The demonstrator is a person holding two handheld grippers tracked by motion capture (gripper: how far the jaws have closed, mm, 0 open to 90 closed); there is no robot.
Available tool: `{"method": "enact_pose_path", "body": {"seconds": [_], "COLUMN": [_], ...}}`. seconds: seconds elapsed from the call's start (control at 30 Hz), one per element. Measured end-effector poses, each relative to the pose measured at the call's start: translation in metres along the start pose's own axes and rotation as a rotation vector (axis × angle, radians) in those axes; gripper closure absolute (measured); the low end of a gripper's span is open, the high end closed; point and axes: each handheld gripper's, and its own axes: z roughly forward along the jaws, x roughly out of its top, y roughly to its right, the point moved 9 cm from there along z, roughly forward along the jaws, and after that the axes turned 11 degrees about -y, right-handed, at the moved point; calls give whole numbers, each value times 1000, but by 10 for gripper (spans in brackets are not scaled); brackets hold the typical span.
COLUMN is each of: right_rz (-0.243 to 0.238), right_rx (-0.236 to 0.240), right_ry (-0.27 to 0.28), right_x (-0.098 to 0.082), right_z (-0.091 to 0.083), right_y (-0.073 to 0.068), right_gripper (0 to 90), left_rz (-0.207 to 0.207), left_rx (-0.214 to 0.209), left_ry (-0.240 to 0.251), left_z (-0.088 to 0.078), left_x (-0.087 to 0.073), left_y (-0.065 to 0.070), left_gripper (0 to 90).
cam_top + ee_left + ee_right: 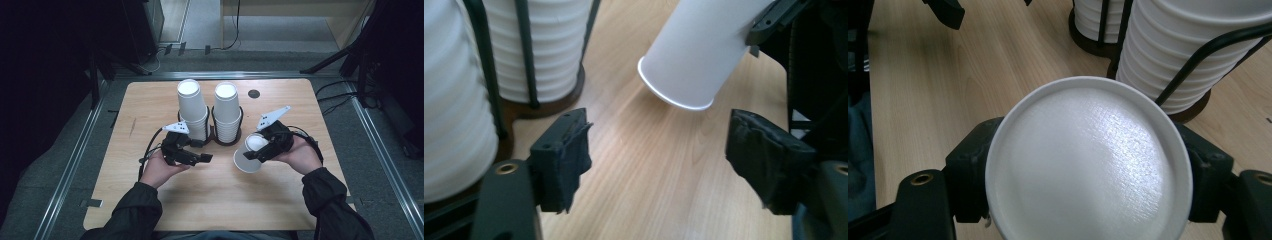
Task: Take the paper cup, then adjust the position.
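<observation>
Right gripper [260, 150]: mine, clamped on a single white paper cup [250, 152]; in the right gripper view my two black jaws press against either side of the cup near its closed bottom [1088, 165].
Cup in hand: upside down and tilted, its closed bottom towards my hand, its open rim [674, 97] pointing down at the table [210, 195], just above the wood; whether the rim touches the wood I cannot tell. I cannot see inside it.
Left gripper [202, 157]: mine, jaws apart with only bare wood between them in the left gripper view; it sits just in front of the left stack.
Holder [216, 134]: dark wire frame on a round brown base, standing near the middle of the table, with two compartments side by side.
Left compartment: a tall stack of white cups [192, 107], nested upside down, bottoms up.
Right compartment: a second stack of white cups [227, 112], likewise nested upside down.
Cup against holder: the held cup hangs to the right of the right stack, near it, not touching.
Table hole [254, 93]: a small dark round hole at the far side of the table, behind the right stack.
</observation>
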Motion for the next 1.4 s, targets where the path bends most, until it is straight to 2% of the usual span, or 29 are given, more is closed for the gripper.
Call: {"method": "enact_pose_path", "body": {"seconds": [0.03, 0.1, 0.13, 0.17, 0.2, 0.23, 0.3, 0.33, 0.37, 0.4, 0.43, 0.57, 0.73, 0.9, 0.93, 0.97, 1.03, 1.1, 1.13, 1.3, 1.4], "right_rz": [0, 6, 13, 17, 23, 29, 32, 30, 28, 22, 17, 14, 14, 9, 8, 12, 20, 19, 23, 29, 39], "right_rx": [0, -4, -1, 1, 8, 16, 21, 23, 26, 29, 30, 37, 51, 52, 52, 57, 62, 69, 74, 86, 110], "right_ry": [0, 3, 8, 10, 14, 20, 28, 36, 36, 37, 38, 49, 56, 54, 54, 58, 64, 70, 79, 97, 122], "right_x": [0, -1, -1, -2, -3, -3, -2, -1, 0, 0, 1, 3, 5, 7, 7, 8, 9, 10, 10, 12, 14], "right_z": [0, 2, 5, 6, 8, 8, 8, 9, 10, 11, 12, 14, 15, 17, 18, 18, 17, 16, 15, 12, 9], "right_y": [0, 0, 0, 0, 0, -1, -1, -3, -4, -5, -6, -7, -9, -10, -10, -11, -11, -11, -12, -14, -17], "right_gripper": [249, 249, 248, 248, 248, 248, 248, 248, 248, 248, 248, 248, 248, 248, 249, 249, 249, 249, 249, 249, 249], "left_rz": [0, 28, 48, 48, 71, 116, 122, 121, 121, 115, 115, 108, 109, 91, 86, 110, 133, 134, 137, 147, 135], "left_rx": [0, 17, 40, 40, 89, 172, 181, 153, 153, 120, 120, 73, 37, -14, -31, -43, -38, -44, -68, -86, -98], "left_ry": [0, -23, -33, -33, -30, -18, -16, -18, -18, -20, -20, -31, -36, -42, -45, -46, -43, -40, -42, -69, -75], "left_z": [0, 3, 4, 4, 5, 4, 5, 6, 6, 7, 7, 9, 10, 10, 11, 11, 11, 11, 13, 18, 22], "left_x": [0, -3, -5, -5, -6, -9, -9, -9, -9, -8, -8, -8, -8, -6, -6, -6, -5, -4, -2, -3, -1], "left_y": [0, 0, -1, -1, -3, -4, -4, -1, -1, 1, 1, 4, 6, 8, 9, 12, 15, 16, 18, 20, 20], "left_gripper": [238, 242, 249, 248, 245, 252, 285, 307, 323, 328, 330, 369, 377, 369, 359, 301, 257, 237, 231, 176, 139]}}
